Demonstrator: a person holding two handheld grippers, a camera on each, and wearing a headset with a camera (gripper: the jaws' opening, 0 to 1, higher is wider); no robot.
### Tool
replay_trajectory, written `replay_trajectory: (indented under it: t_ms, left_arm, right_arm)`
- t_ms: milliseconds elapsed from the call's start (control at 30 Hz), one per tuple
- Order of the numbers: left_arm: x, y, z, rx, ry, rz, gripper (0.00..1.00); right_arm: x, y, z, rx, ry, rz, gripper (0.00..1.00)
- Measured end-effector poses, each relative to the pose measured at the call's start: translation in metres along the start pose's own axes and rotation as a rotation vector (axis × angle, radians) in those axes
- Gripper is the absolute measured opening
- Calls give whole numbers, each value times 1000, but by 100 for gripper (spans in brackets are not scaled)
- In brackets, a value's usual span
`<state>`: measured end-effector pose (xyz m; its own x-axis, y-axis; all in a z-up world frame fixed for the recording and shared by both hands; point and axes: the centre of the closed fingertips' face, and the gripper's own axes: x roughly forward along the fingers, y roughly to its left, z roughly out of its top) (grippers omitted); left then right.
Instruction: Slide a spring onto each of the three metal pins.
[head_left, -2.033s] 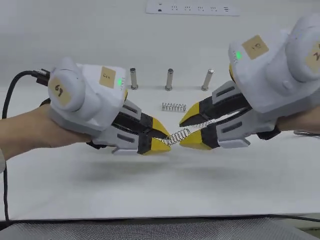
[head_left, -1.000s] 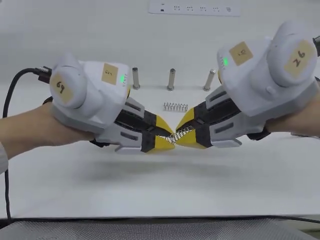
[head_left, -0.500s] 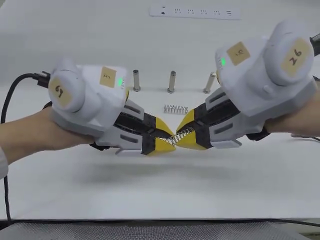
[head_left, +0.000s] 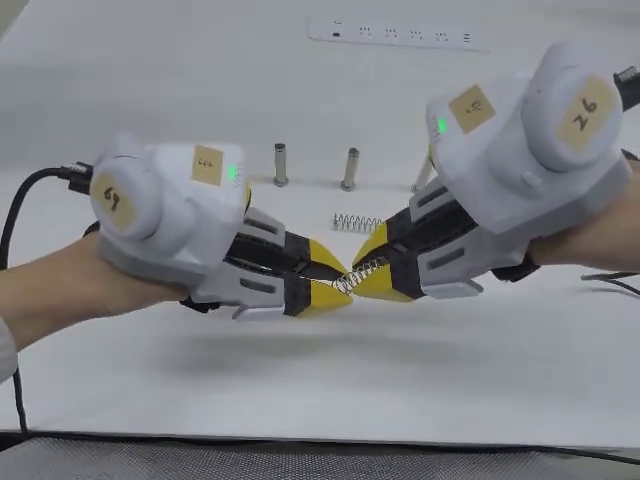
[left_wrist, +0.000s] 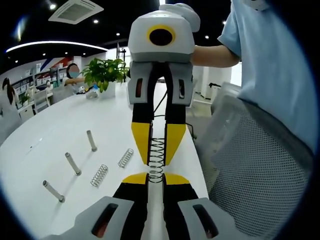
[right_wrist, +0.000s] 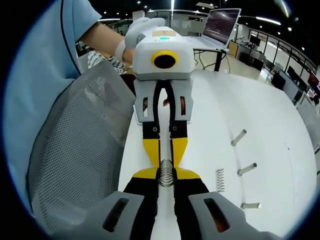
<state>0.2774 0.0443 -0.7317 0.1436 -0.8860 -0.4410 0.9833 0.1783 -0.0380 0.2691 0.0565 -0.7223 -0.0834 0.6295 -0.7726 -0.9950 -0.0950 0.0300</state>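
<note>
One spring (left_wrist: 156, 160) hangs gripped midair; two springs (left_wrist: 100, 175) lie near three pins (left_wrist: 73, 163).

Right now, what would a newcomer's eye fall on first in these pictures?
The left gripper and the right gripper meet nearly tip to tip at the centre of the head view, their jaws sharing one spring. Beyond them, three metal pins stand bare in a row on the white table, two loose springs lying nearby.

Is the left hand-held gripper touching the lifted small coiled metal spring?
Touching. The left gripper view shows the left hand-held gripper clamped on the small coiled metal spring.
</note>
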Motion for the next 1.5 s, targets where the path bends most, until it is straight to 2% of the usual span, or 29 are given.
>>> replay_trajectory:
  t_ms: [200, 300, 400, 700, 867, 967, 1067, 1233, 1500]
  left_arm:
    - [-6, 2, -1, -19, -18, 45, 5]
    - [-13, 5, 2, -47, -51, 87, 9]
    - [-19, 9, 2, -66, -66, 126, 14]
    - [-41, 18, -5, -125, -88, 231, 32]
    - [-53, 26, -9, -152, -104, 303, 47]
    - [-59, 29, -11, -162, -111, 324, 52]
    - [-64, 33, -17, -191, -100, 354, 59]
    - [-72, 41, -22, -218, -110, 391, 71]
    - [-84, 57, -26, -245, -133, 454, 80]
  right_arm:
    - [-1, 2, 8, -20, -1, 6, 8]
    - [-1, 1, 11, -34, 0, 11, 8]
    - [-1, 0, 12, -46, 1, 10, 8]
    - [-4, -8, 19, -76, 10, 4, 8]
    - [-3, -11, 21, -89, 18, 4, 8]
    - [-3, -12, 22, -93, 22, 6, 8]
    - [-2, -12, 22, -96, 31, 12, 8]
    - [-1, -15, 21, -118, 61, 29, 8]
    - [0, -25, 21, -132, 92, 45, 8]
